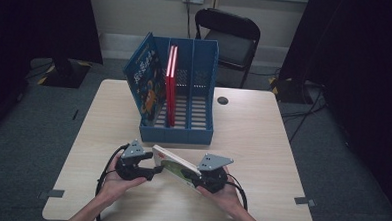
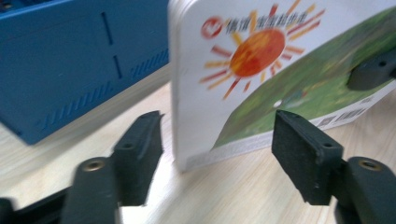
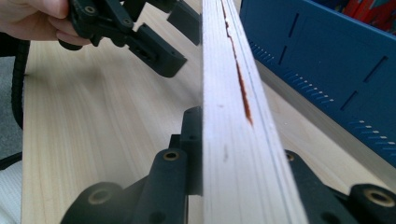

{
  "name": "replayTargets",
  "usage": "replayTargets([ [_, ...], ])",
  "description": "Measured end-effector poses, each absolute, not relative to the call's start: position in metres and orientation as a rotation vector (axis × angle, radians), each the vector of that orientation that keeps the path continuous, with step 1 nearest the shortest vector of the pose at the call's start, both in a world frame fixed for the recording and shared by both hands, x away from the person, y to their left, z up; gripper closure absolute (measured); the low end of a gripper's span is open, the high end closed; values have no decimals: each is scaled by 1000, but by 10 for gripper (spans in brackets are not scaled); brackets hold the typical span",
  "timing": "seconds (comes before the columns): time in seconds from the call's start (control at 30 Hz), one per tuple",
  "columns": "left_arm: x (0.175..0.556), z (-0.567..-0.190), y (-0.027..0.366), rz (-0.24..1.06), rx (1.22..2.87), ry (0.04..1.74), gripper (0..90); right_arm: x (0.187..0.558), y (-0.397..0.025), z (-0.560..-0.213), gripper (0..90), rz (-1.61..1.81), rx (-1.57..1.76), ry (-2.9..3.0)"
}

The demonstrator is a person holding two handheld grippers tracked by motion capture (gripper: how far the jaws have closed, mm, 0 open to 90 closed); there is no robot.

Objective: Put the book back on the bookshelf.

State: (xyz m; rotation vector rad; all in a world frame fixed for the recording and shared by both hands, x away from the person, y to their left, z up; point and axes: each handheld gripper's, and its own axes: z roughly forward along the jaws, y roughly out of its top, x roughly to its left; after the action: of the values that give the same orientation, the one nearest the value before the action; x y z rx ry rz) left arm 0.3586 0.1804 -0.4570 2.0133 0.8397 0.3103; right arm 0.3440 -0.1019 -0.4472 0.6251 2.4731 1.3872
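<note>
1. Our right gripper is clenched on the book: in the right gripper view its two black fingers press the covers from either side, page edges running straight ahead between them.
2. Our left gripper is released; in its own view the fingers stand spread apart with the book's near corner between them, touching neither.
3. The relation that matters: the book stands on edge on the tabletop, tilted, long axis running from the right fingers across to the left ones. The right hand holds one end; the left fingers sit at the free end, so we judge they need only close to share the load.
4. Just beyond both grippers, past the book, stands the blue rack, open side up, its slots running away from us.
5. Count: one book in hand; one rack with three slots; one blue book leaning in the left slot; red books upright in the next, seemingly two; two grippers.
6. Farther off, behind the tabletop, one chair.
</note>
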Motion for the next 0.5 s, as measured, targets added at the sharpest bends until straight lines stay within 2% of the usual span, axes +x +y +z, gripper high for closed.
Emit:
replayTargets([
  [0.4,356,-455,199,311,1992,874,167,346,-108,-441,767,1425,677,2482],
  [0.5,356,-454,198,326,2008,872,165,346,-109,-438,768,1430,682,2482],
])
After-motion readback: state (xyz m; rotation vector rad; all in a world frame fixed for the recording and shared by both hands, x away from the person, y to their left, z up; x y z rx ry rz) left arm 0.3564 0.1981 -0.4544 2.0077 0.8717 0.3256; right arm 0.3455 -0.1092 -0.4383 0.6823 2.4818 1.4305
